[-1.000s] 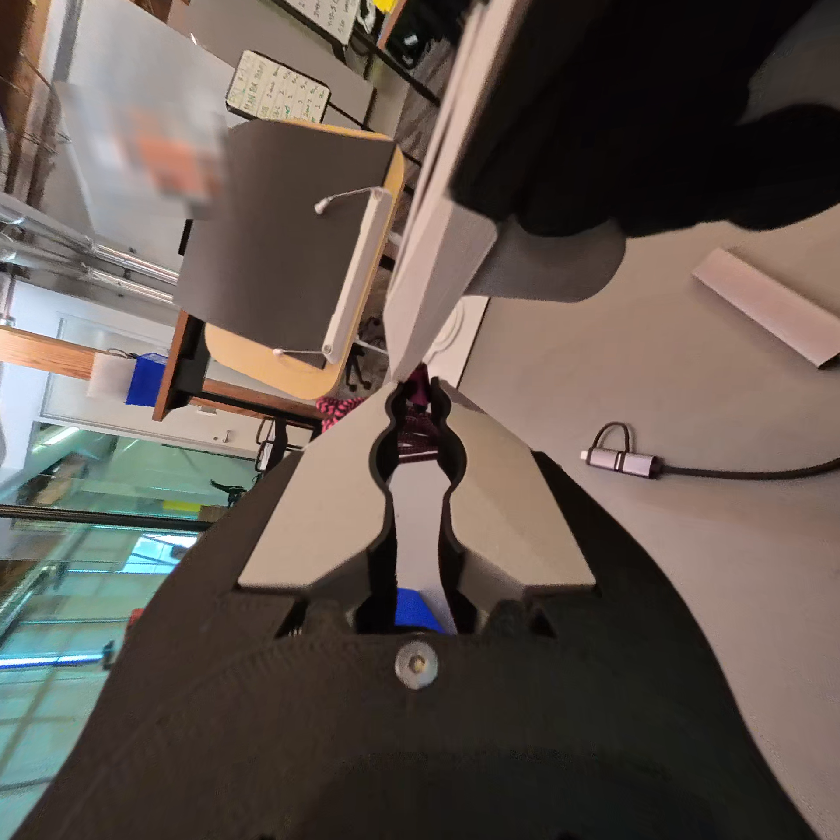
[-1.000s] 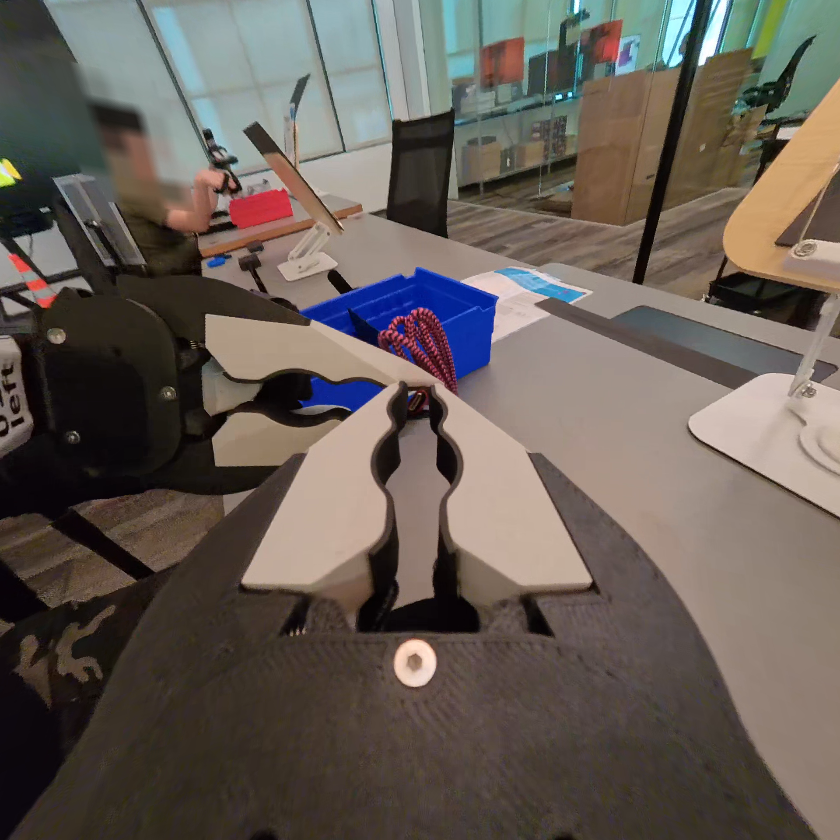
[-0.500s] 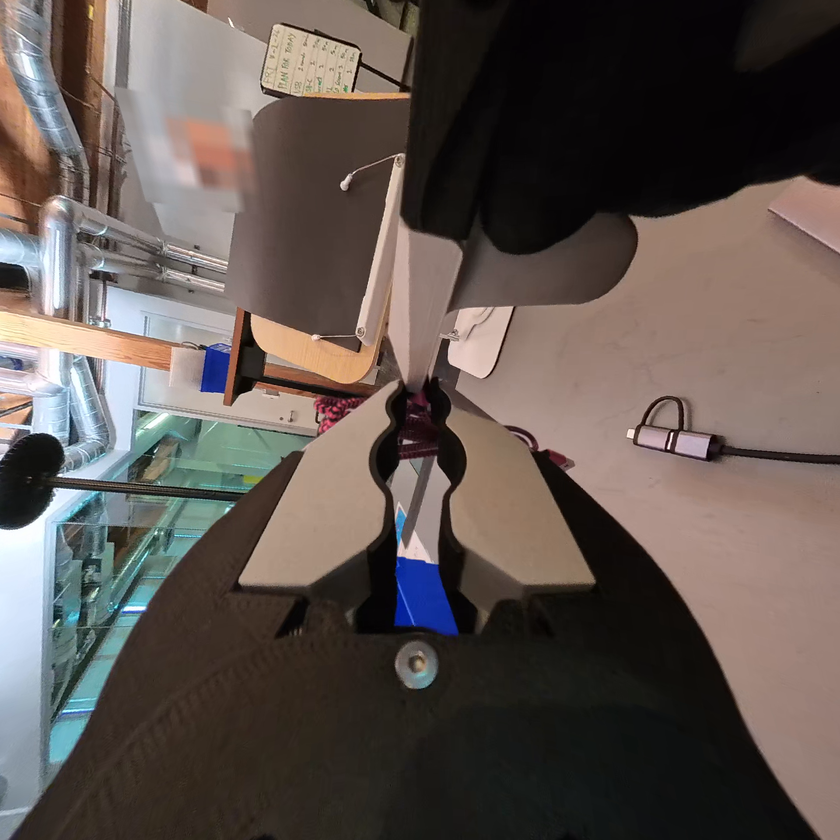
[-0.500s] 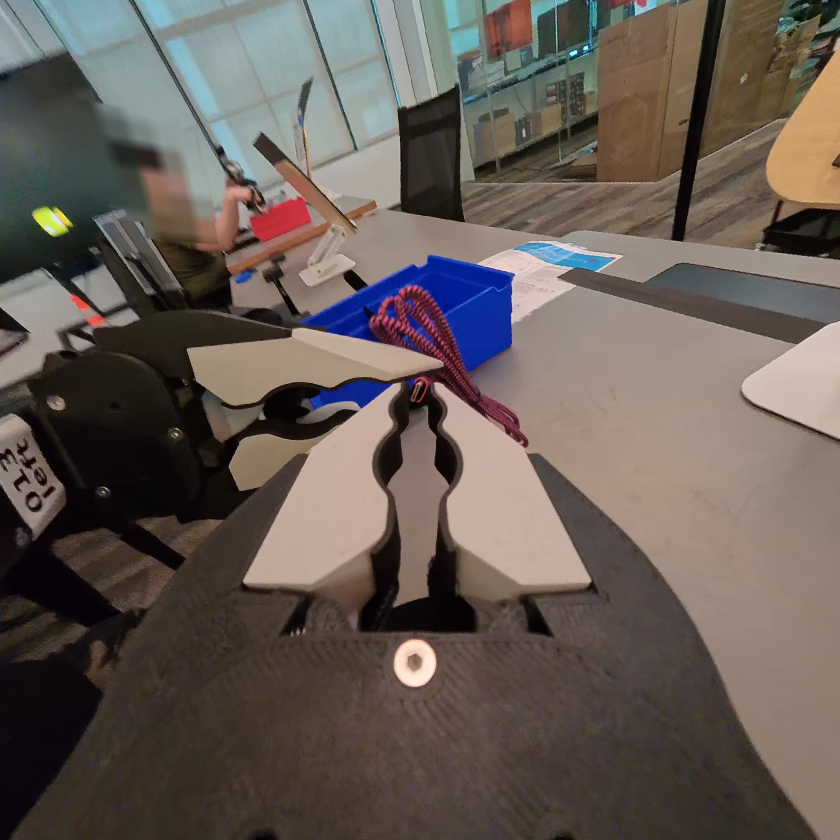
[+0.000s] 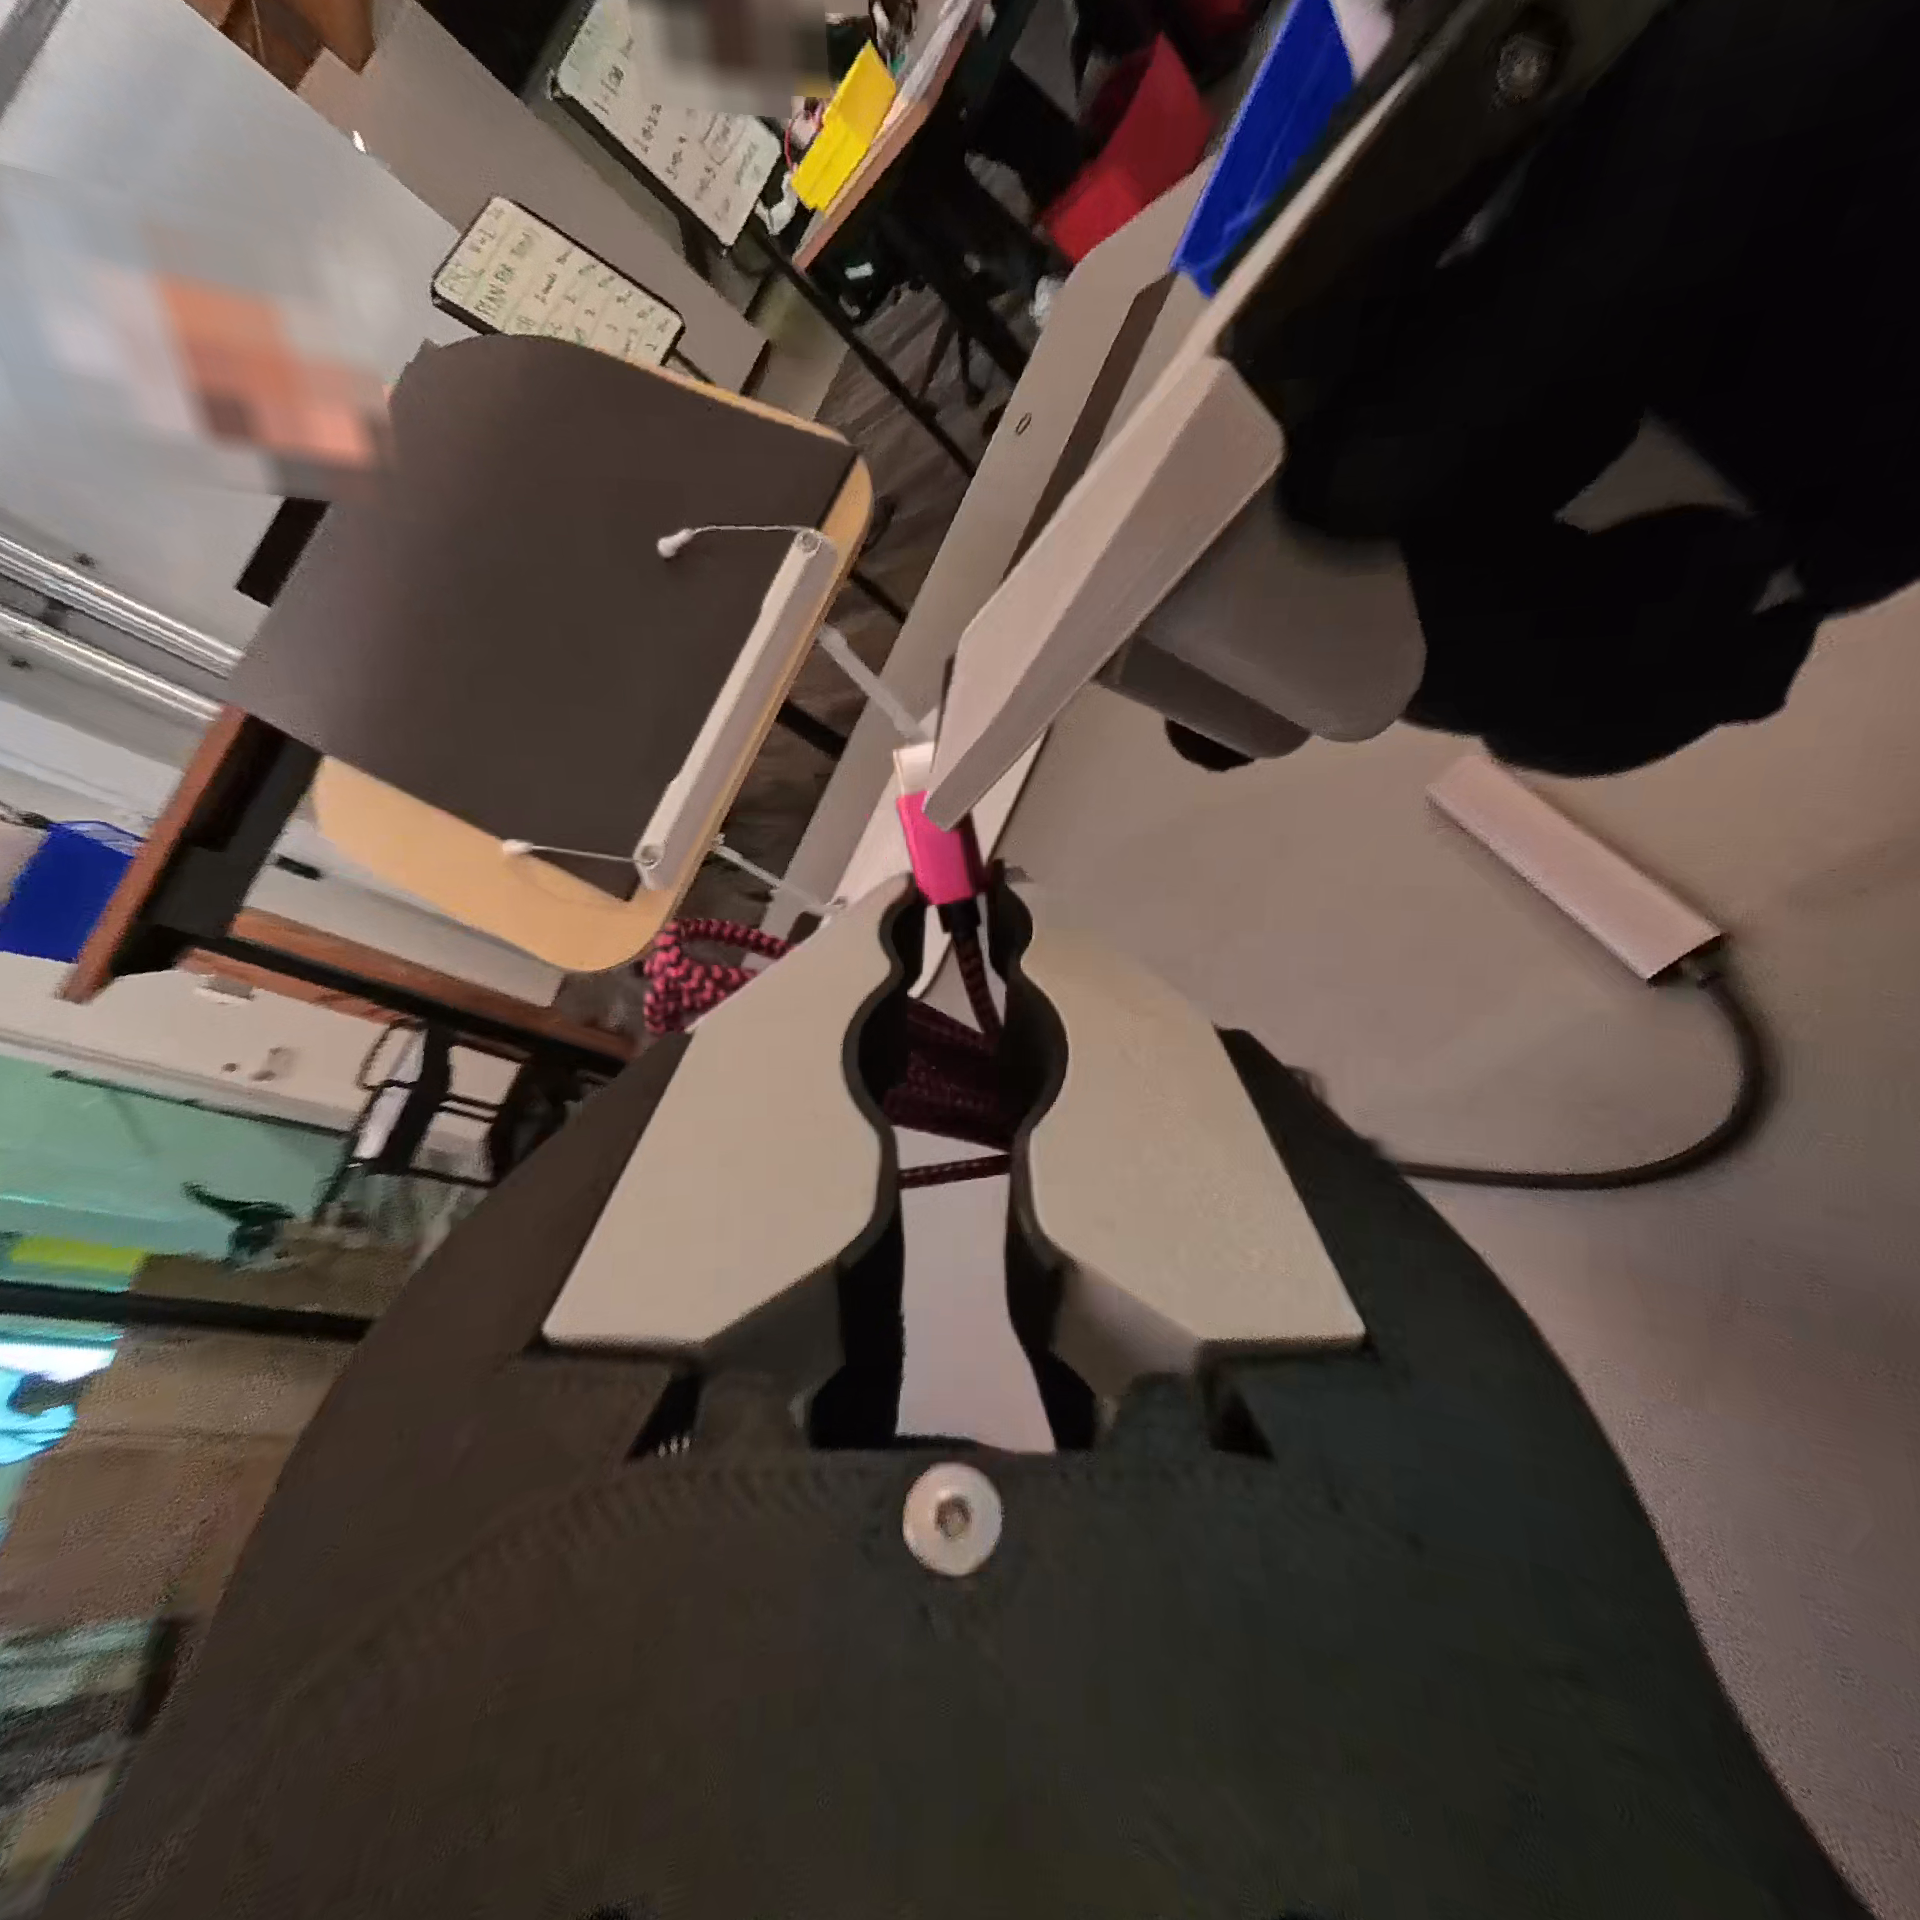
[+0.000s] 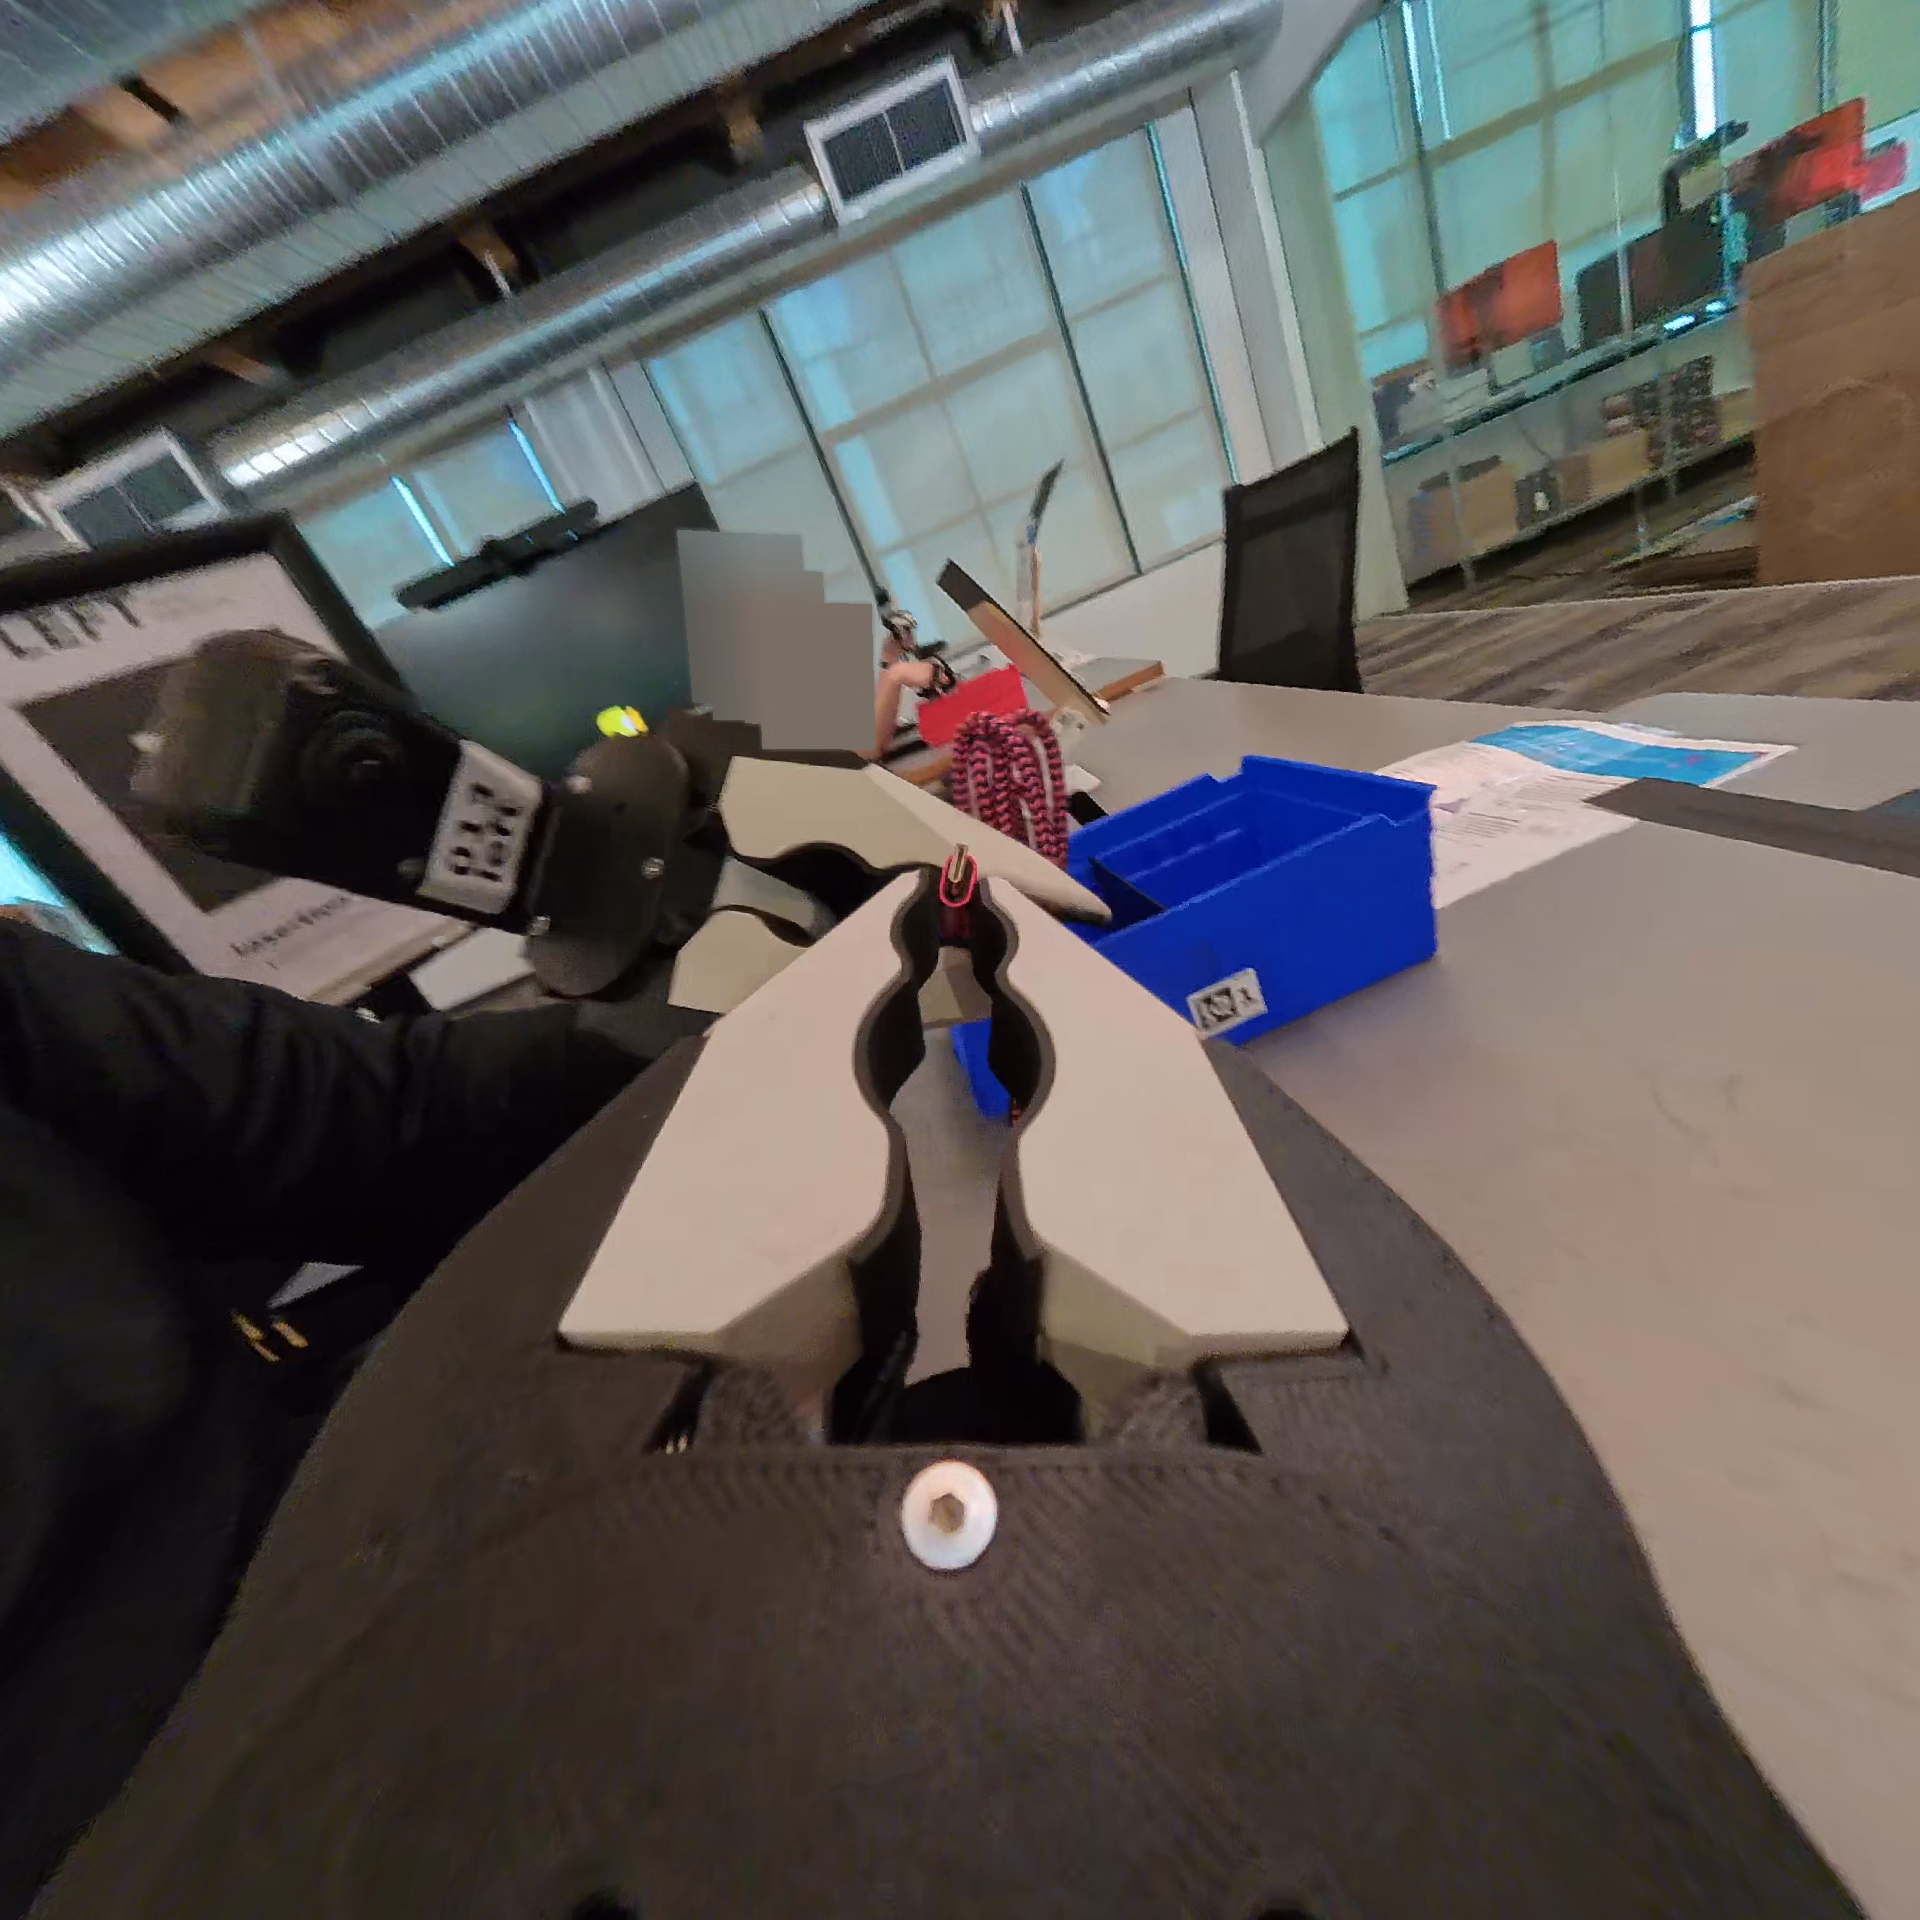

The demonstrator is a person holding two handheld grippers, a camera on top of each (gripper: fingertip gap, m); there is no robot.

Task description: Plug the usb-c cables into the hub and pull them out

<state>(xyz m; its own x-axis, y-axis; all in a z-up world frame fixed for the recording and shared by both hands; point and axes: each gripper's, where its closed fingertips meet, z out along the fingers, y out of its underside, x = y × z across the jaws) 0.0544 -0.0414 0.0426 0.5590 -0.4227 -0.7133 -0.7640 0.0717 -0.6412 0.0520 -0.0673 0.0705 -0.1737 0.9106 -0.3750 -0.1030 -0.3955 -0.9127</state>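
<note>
A pink-and-black braided cable runs between the tips of my left gripper (image 5: 958, 906), which is shut on it just behind its pink USB-C plug (image 5: 938, 847). The plug sticks out past those tips. My right gripper (image 6: 961, 896) is shut on the same plug (image 6: 958, 878), with the metal tip pointing up; its fingers (image 5: 1091, 582) reach in from the upper right in the left wrist view. The rest of the cable hangs as a looped bundle (image 6: 1013, 774) beyond the left gripper's upper finger (image 6: 883, 810). The grey hub (image 5: 1569, 868) lies on the table to the right, apart from both grippers.
A black cable (image 5: 1621, 1164) runs from the hub across the grey table (image 6: 1610, 1143). A blue bin (image 6: 1299, 894) stands just past the grippers, with papers (image 6: 1558, 779) behind it. A person's dark sleeve (image 6: 260, 1091) is on the left. A tablet on a stand (image 5: 540, 623) stands beyond. My left and right fingertips are right by each other. About 20 centimetres separates my left fingertips from the grey hub (image 5: 1569, 868).
Both grippers have risen and tilted, lifting the cable bundle up clear of the blue bin. The right gripper's jaws have closed tighter on the plug, which now shows past the tips.
</note>
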